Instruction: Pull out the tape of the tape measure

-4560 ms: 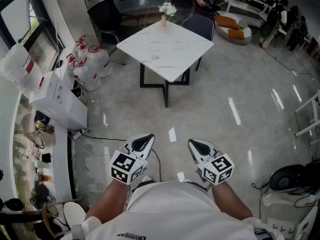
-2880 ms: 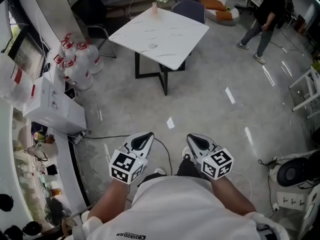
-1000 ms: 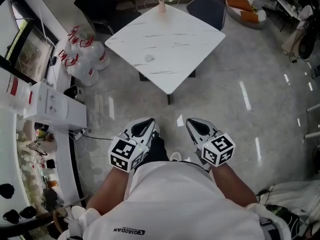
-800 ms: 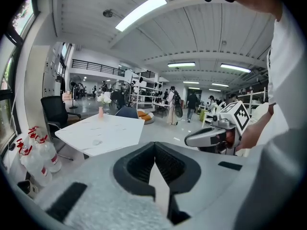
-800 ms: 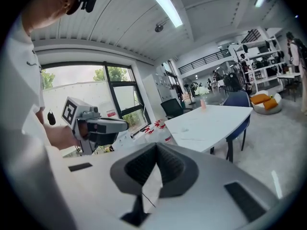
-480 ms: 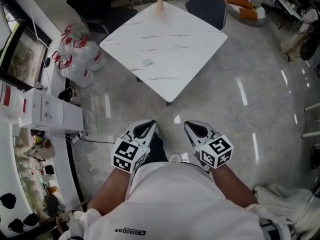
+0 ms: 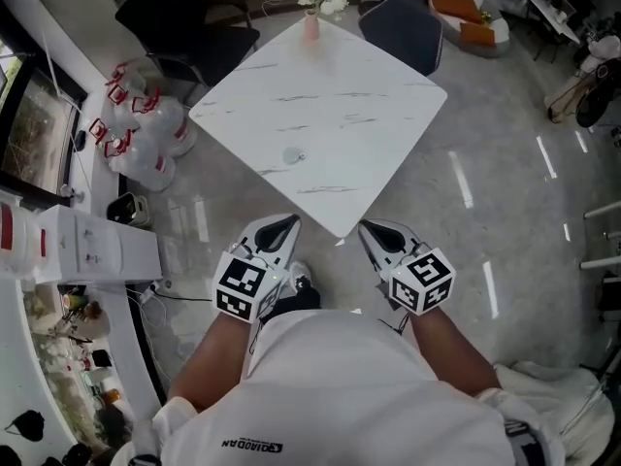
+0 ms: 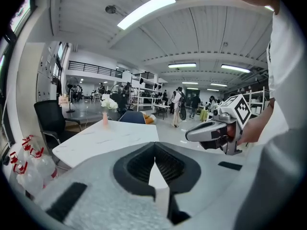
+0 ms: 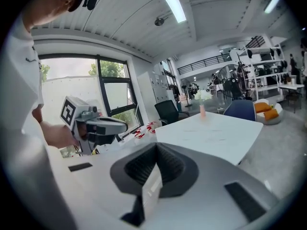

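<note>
Head view: the table (image 7: 369, 85) is closer than a second ago, its near corner just ahead of the left gripper (image 7: 283, 223) and right gripper (image 7: 374, 227). A small round thing (image 7: 294, 154) on it may be the tape measure.

Left gripper view: jaws closed together, nothing between.

Right gripper view: the same, table ahead.

The approach looks nearly done; the pull is not yet begun.

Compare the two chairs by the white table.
The black chair is darker than the blue chair. The black chair stands at the far left edge of the table, the blue chair at its far right edge. The black chair shows armrests; the blue chair shows none. Both are empty.
</note>
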